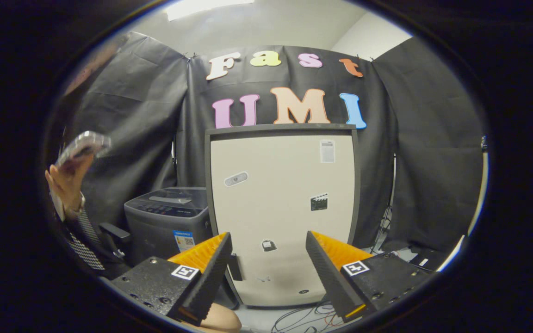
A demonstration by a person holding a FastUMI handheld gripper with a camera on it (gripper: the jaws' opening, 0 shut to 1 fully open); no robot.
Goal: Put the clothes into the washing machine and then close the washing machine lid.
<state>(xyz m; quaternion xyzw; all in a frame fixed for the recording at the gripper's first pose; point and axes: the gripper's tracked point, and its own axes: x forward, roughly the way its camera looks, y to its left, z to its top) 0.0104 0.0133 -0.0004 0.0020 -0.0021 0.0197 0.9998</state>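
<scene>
The grey top-loading washing machine (167, 222) stands on the floor beyond my left finger, beside a tall beige cabinet (281, 212). Its lid lies flat and closed. My gripper (269, 240) is open, its two orange-and-black fingers (213, 268) spread wide with nothing between them. It points at the beige cabinet, well short of the machine. I cannot make out any clothes.
A person's hand (70, 178) holds a phone up to the left of the washing machine, a checked sleeve below it. Cables (303, 319) lie on the floor just ahead of the fingers. More clutter sits at the foot of the booth's wall to the right.
</scene>
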